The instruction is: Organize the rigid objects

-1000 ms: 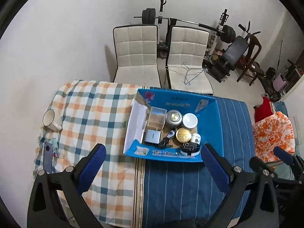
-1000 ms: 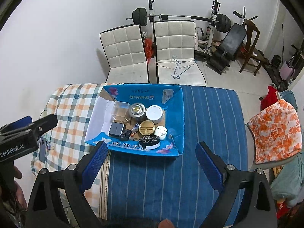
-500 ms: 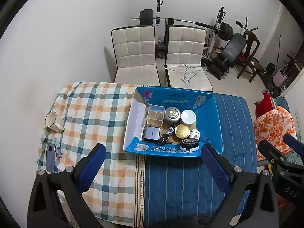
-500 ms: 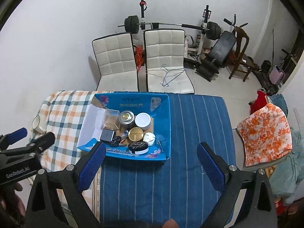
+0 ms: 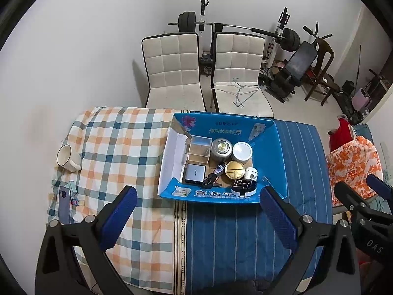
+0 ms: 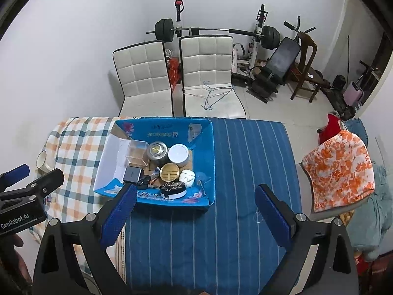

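A blue cardboard box (image 5: 272, 147) (image 6: 203, 147) sits mid-table with its flaps spread. Inside lie a clear plastic case (image 5: 199, 147), a silver tin (image 5: 221, 148), a white round lid (image 5: 242, 152), a gold tin (image 5: 234, 170), a grey flat box (image 5: 195, 173), a black-and-white round tin (image 5: 243, 186), a small white object (image 5: 251, 173) and dark keys (image 5: 211, 180). My left gripper (image 5: 196, 215) hangs open, high above the table's near edge. My right gripper (image 6: 195, 212) is open too, nothing between its fingers.
A white mug (image 5: 66, 157) and a phone (image 5: 64, 204) lie on the checked cloth at the left. Blue striped cloth (image 6: 245, 172) covers the right half. Two white chairs (image 5: 172, 73) stand behind the table; an orange floral cloth (image 6: 339, 169) drapes a chair at the right. Gym gear lines the wall.
Both grippers have risen and drawn back from the table, so the box looks smaller and more floor shows. Both stay open. Nothing in the box has moved.
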`<state>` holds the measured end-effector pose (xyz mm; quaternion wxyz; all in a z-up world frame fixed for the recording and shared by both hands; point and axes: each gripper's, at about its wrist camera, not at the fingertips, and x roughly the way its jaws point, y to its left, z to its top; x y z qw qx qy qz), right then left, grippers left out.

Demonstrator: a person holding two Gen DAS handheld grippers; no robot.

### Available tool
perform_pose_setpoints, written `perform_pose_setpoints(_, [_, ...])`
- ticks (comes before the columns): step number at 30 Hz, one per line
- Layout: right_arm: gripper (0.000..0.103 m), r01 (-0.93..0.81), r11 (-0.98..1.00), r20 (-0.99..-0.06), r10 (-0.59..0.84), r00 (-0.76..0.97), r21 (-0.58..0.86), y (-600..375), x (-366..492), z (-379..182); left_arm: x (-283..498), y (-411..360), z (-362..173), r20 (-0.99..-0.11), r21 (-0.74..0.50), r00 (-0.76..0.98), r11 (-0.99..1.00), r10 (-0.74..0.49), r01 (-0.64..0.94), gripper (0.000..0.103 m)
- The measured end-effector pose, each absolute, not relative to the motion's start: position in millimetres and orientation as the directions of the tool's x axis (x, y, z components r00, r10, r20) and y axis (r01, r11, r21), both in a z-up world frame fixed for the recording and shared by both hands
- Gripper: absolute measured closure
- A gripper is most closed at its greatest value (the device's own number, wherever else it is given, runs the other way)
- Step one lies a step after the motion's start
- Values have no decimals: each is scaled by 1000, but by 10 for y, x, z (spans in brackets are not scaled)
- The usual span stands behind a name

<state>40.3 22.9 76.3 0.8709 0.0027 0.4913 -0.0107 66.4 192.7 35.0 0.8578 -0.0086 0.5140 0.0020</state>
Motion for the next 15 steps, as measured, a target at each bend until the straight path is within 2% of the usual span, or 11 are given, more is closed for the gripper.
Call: perform_pose_setpoints(15, [4, 28, 1000, -857, -21, 514, -7, 190, 405, 771, 701, 1919, 332, -888, -21, 460, 1000, -15, -7, 0])
